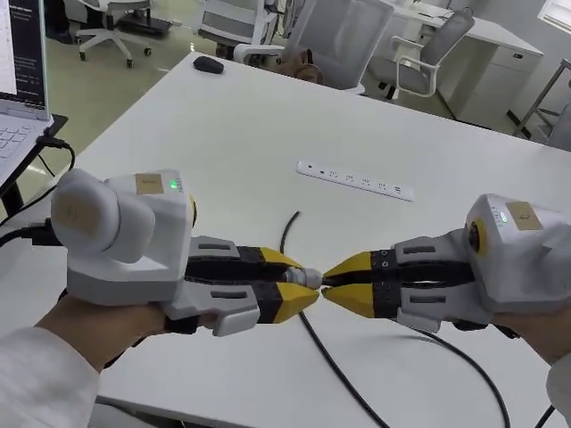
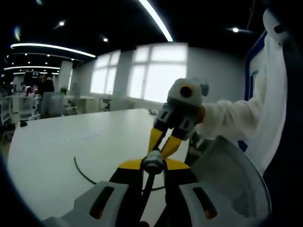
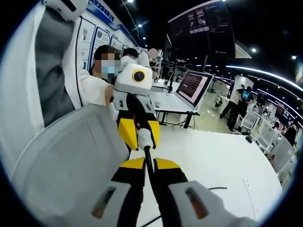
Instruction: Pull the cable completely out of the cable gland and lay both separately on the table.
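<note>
Head view: over a white bench (image 1: 223, 134) in an open office, the left tongs (image 1: 306, 287) clench the gland (image 1: 310, 277) while the right tongs (image 1: 333, 286), tip to tip, clench its black cable (image 1: 330, 363), which trails across the bench. Left gripper view: tall windows (image 2: 156, 71) light the room. Right gripper view: a lit screen (image 3: 194, 87) glows behind, under ceiling lights (image 3: 258, 72).
</note>
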Tool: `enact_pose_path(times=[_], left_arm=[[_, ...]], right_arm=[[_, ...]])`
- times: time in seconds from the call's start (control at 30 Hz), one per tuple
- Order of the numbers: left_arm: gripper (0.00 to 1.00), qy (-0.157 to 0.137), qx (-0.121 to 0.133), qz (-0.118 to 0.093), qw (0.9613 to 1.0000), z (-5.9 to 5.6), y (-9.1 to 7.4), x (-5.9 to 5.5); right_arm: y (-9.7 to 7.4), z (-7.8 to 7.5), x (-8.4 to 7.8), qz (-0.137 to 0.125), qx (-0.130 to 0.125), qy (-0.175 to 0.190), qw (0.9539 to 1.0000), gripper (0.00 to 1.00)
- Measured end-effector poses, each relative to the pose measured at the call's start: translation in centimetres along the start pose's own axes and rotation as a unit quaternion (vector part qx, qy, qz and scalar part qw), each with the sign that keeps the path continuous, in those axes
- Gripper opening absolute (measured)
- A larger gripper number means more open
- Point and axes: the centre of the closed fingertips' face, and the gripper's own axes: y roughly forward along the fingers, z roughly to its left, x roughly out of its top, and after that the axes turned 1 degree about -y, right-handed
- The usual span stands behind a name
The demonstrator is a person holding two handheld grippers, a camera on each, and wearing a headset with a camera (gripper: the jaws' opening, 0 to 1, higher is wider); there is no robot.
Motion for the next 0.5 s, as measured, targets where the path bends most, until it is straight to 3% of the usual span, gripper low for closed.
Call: enact_pose_path(times=[0.5], left_arm=[[0.17, -0.004, 0.005, -0.001, 1.0000, 0.1, -0.1, 0.0]], right_arm=[[-2.6, -0.6, -1.6, 0.012, -0.035, 0.022, 0.9991, 0.05]])
